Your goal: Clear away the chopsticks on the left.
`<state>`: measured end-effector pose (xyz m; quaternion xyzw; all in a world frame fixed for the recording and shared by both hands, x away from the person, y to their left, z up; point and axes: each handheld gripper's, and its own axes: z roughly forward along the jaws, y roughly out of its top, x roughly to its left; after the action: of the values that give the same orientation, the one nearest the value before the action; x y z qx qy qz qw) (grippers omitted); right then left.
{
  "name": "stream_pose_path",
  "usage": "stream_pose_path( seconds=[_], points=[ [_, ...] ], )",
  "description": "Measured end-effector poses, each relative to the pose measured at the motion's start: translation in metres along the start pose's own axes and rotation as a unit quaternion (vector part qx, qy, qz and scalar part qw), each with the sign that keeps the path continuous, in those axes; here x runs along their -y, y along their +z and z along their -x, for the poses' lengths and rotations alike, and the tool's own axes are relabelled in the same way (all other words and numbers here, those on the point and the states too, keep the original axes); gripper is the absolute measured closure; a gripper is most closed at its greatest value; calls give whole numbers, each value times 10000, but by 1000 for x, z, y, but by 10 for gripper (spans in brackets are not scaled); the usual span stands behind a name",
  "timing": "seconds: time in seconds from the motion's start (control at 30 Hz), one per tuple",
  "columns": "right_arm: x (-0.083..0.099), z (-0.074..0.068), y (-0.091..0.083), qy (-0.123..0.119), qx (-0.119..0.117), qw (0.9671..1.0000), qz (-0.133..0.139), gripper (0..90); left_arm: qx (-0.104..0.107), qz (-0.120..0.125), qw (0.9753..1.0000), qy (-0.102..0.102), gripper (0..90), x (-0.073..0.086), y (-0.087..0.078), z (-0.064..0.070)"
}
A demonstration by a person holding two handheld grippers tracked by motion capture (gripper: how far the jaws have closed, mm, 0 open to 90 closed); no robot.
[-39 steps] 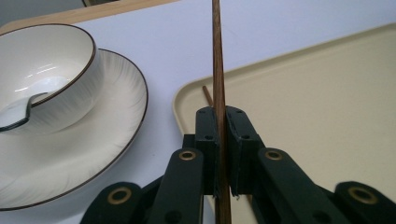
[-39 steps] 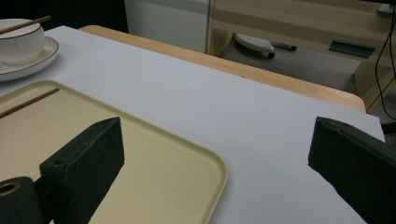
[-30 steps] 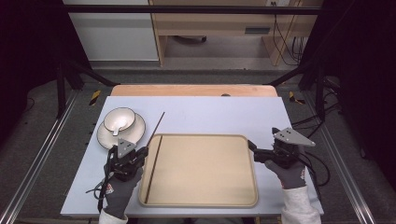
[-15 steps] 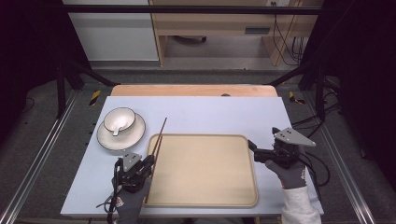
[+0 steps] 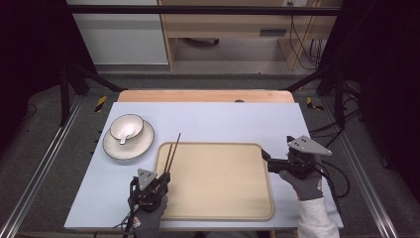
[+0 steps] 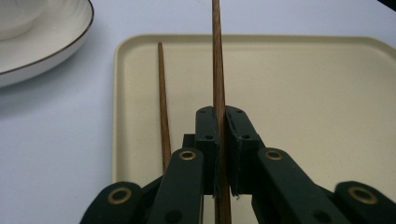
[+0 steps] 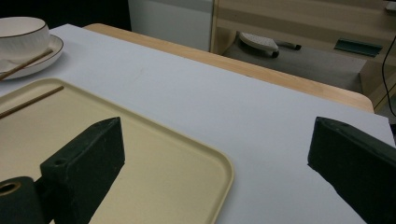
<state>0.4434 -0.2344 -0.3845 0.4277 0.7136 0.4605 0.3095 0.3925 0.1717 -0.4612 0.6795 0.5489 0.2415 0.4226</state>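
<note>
Left gripper view, nearest first: left claw point(image 6: 219, 154) clenched on one chopstick point(image 6: 217, 70), stick pinched between the two black jaws and running straight ahead past the far rim of the tray point(image 6: 299, 84). Just left of the jaws, a second chopstick point(image 6: 162, 102) lying flat on the tray, close to its left rim, apart from the gripped one. Farther off and to the left, on the pale tabletop point(image 6: 60, 140), rim of a white plate point(image 6: 51, 49) with a bowl point(image 6: 18, 11) on it.

High view: left claw point(image 5: 162, 177) at the tray's near left edge, gloved hand below it, both sticks pointing away toward the tabletop beyond. Plate with bowl well ahead and to the left of that claw.

Right gripper view: right claw point(image 7: 215, 154) released, jaws spread wide, nothing between them. Between and ahead of the jaws, the near right corner of the tray and bare tabletop. Far ahead on the left, bowl on plate, with the raised chopstick's tip showing against them.

High view again: right claw point(image 5: 264, 154) at the tray's right edge, well apart from the left one.
</note>
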Motion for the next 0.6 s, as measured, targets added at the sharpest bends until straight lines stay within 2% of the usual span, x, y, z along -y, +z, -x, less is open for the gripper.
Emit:
stream_pose_path(
  seconds=[0.33,0.6],
  points=[
    [1,-1,3,-35,-2,10000,-57,40,-90,-184,9998,-16,840,12,12,4],
    [1,-2,3,-40,1,10000,-67,40,-163,-371,9992,16,840,13,15,6]
  ],
)
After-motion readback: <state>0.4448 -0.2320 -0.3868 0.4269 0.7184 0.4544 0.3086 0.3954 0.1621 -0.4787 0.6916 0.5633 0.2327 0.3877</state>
